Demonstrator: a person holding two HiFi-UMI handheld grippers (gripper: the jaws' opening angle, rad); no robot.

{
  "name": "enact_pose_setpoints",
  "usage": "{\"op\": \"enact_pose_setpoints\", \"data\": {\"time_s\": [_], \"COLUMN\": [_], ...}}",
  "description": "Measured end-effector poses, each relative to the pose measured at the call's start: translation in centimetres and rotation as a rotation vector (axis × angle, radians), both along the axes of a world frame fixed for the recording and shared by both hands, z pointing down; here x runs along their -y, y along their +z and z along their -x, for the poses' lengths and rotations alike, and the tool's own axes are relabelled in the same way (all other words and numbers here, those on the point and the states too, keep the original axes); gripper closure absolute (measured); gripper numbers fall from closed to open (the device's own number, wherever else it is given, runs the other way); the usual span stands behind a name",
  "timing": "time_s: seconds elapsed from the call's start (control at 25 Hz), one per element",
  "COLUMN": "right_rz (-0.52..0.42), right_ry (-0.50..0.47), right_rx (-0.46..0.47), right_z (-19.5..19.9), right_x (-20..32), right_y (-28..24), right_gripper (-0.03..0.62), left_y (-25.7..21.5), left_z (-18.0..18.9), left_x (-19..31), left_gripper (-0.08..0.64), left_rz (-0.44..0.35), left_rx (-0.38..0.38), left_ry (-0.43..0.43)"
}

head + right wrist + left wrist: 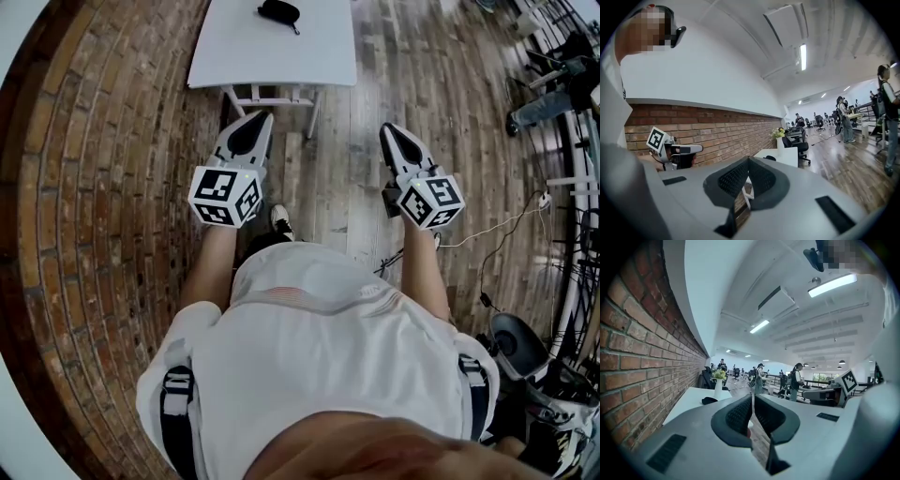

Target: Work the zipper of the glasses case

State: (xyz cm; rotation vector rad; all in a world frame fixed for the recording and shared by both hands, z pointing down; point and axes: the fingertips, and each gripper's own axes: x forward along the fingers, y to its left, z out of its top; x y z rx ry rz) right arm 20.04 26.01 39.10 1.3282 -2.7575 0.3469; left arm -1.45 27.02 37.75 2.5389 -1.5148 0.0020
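The black glasses case (278,12) lies on a small white table (309,56) ahead of me, far beyond both grippers. My left gripper (265,116) and right gripper (385,128) are held side by side in front of my body, pointing at the table, both shut with nothing between the jaws. In the left gripper view the case (709,400) is a small dark shape on the table (686,404), left of the shut left gripper (753,398). From the right gripper (748,159), the case (769,158) shows small, on the table (790,157).
A brick wall (103,187) runs along the left. A white vase with flowers (718,386) stands behind the case. Wooden floor (347,187) lies between me and the table. Cables and equipment (525,347) sit to the right. Several people and office chairs (799,140) are farther off.
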Motion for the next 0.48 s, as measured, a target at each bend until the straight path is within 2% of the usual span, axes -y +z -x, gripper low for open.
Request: {"op": "enact_pose_setpoints", "data": {"time_s": [0.48], "right_rz": [0.030], "right_ry": [0.007], "right_rx": [-0.007], "right_z": [7.6], "right_x": [8.3], "right_y": [0.9], "right_gripper": [0.541], "left_y": [1.2], "left_z": [6.8], "left_x": [8.3], "left_gripper": [0.531], "left_rz": [0.026], "left_rx": [-0.003], "left_ry": [0.033]}}
